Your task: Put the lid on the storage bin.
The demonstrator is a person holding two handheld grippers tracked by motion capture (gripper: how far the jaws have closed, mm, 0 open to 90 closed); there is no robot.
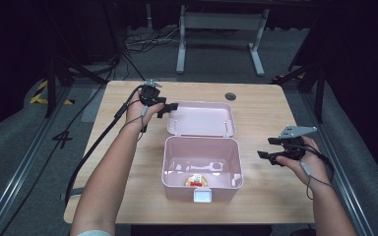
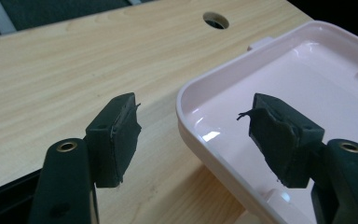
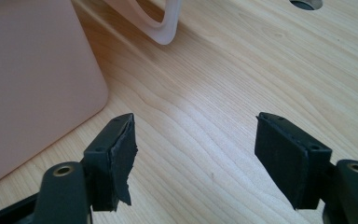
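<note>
Two tools (image 1: 170, 107) (image 1: 265, 156) open, one pink box (image 1: 201, 169)

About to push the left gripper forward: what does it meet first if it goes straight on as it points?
Probably the open lid of the pink box: the left gripper is open and its jaws straddle the lid's rim, one over the table. Height above it is unclear.

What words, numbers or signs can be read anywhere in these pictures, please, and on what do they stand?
"4": a dark mark on the grey floor left of the table.
The small red and yellow item inside the open pink box may carry print, but it is too small to read.
</note>
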